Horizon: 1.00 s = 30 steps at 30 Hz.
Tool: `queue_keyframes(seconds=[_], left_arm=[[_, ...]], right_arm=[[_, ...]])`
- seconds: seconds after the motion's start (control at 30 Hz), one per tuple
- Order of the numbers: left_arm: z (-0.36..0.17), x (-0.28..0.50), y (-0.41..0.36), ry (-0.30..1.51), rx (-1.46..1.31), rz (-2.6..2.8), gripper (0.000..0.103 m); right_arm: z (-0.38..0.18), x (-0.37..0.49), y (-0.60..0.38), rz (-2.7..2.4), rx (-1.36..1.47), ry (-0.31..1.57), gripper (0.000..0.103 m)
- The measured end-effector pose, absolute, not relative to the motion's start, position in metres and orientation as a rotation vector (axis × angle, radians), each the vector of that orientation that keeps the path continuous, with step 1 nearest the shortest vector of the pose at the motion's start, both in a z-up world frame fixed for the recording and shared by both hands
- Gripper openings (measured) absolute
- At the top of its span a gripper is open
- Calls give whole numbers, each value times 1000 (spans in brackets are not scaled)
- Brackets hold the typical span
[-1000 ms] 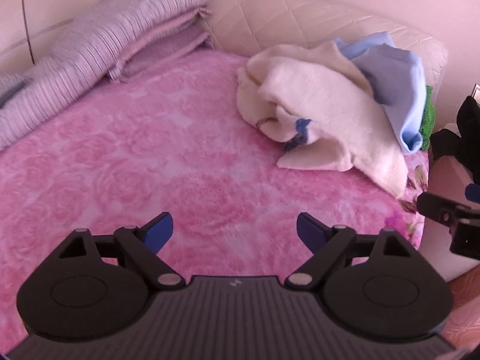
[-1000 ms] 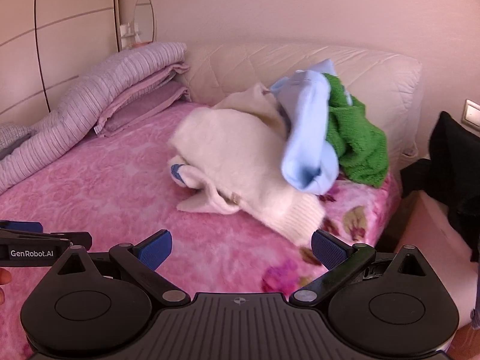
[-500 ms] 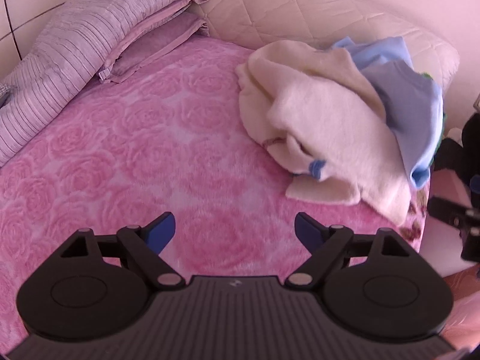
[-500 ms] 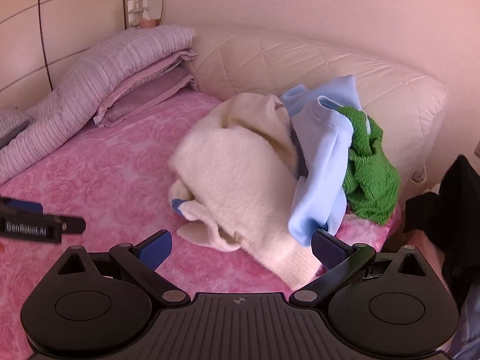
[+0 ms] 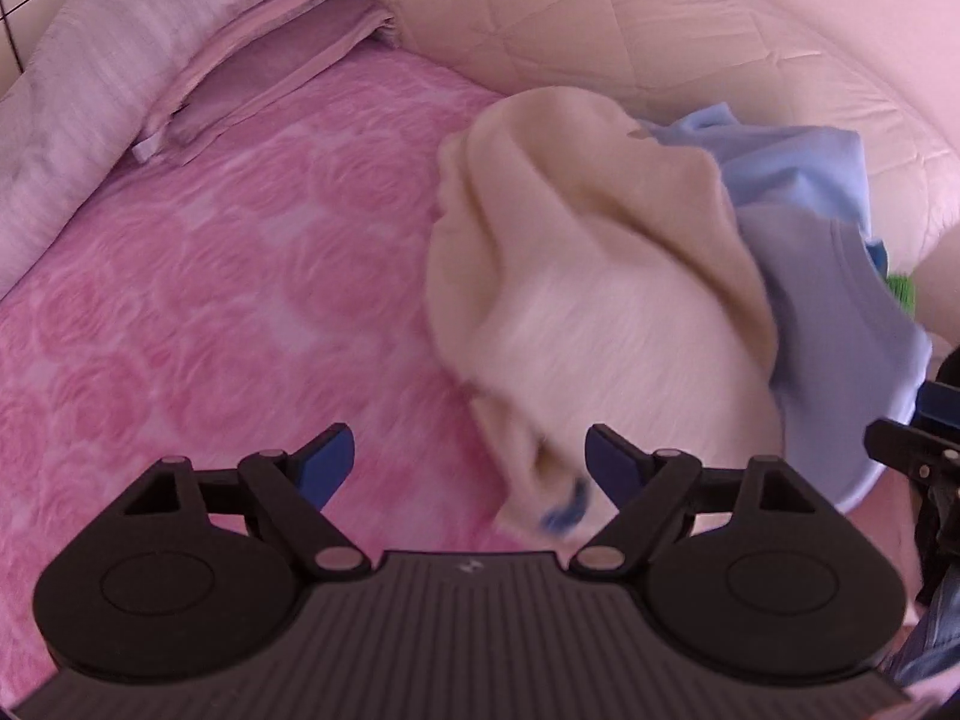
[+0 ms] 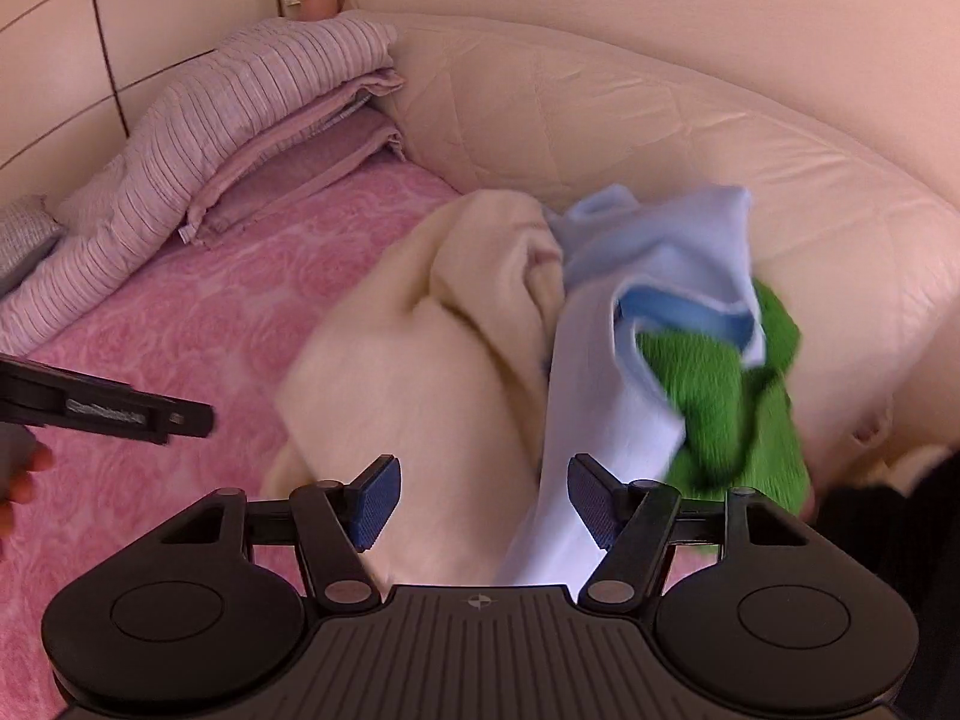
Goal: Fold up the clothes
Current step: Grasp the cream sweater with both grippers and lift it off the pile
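Note:
A heap of clothes lies on the pink bed by the padded headboard: a cream fleece garment [image 5: 600, 312] [image 6: 420, 372], a light blue garment [image 5: 804, 228] [image 6: 618, 360] and a green towel-like piece [image 6: 732, 402]. My left gripper [image 5: 468, 462] is open, its jaws just above the cream garment's near edge. My right gripper [image 6: 480, 492] is open, with the cream and light blue cloth between and below its jaws. Neither holds anything. The left gripper shows at the left of the right wrist view [image 6: 120, 408].
The pink rose-patterned bedspread [image 5: 210, 300] stretches to the left. Folded striped lilac bedding [image 6: 228, 138] is stacked at the back left. The cream padded headboard [image 6: 660, 138] curves behind the heap. A dark object [image 6: 888, 510] sits at the right beyond the bed edge.
Both grippers have moved forward and down toward the clothes heap, which now fills much more of each view. The right gripper's jaws stand somewhat closer together than before.

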<state>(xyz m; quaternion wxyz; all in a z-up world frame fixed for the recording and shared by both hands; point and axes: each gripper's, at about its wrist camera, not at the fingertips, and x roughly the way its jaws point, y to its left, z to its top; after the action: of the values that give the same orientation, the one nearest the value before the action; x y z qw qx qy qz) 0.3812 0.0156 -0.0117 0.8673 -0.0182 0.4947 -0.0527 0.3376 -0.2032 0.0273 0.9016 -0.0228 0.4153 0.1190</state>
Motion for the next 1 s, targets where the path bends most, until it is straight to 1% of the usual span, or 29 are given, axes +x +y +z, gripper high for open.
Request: queue_keyframes(seconds=[0.13,0.3,0.43,0.47,0.5,0.57,0.7,0.8,0.83,0.87,0.9,0.93,0.97,1.0], left_arm=[[-24,422,1,1061,-70,-121,83],[-43,457,12,1096,-171,-92,82],[-58,472,28,1127,-265,-85,74],[-62,475,31,1137,-285,-83,73],[-65,476,33,1145,-303,-83,73],[-71,477,36,1158,-335,-89,73],[-82,483,36,1174,-382,-100,73],[-96,488,37,1186,-470,-102,73],[-102,490,37,1195,-503,-103,71],[-107,491,36,1202,-533,-105,65],[-111,492,35,1204,-551,-109,60],[-115,493,33,1206,-558,-110,52],[-117,493,31,1208,-557,-110,39],[-118,494,30,1204,-554,-122,29]], right_arm=[[28,382,-208,278,-65,869,66],[14,437,-204,305,-119,911,66],[0,474,-199,321,-136,944,66],[-3,482,-198,323,-139,952,65],[-6,488,-197,321,-134,964,60],[-13,500,-196,316,-125,987,56],[-26,525,-193,305,-106,1033,54],[-36,543,-191,298,-92,1067,54],[-39,549,-190,295,-89,1077,54],[-42,552,-189,293,-90,1083,49],[-43,552,-189,295,-77,1088,42],[-43,552,-190,296,-64,1093,23],[-44,552,-190,298,-51,1098,16],[-45,553,-191,299,-37,1103,14]])
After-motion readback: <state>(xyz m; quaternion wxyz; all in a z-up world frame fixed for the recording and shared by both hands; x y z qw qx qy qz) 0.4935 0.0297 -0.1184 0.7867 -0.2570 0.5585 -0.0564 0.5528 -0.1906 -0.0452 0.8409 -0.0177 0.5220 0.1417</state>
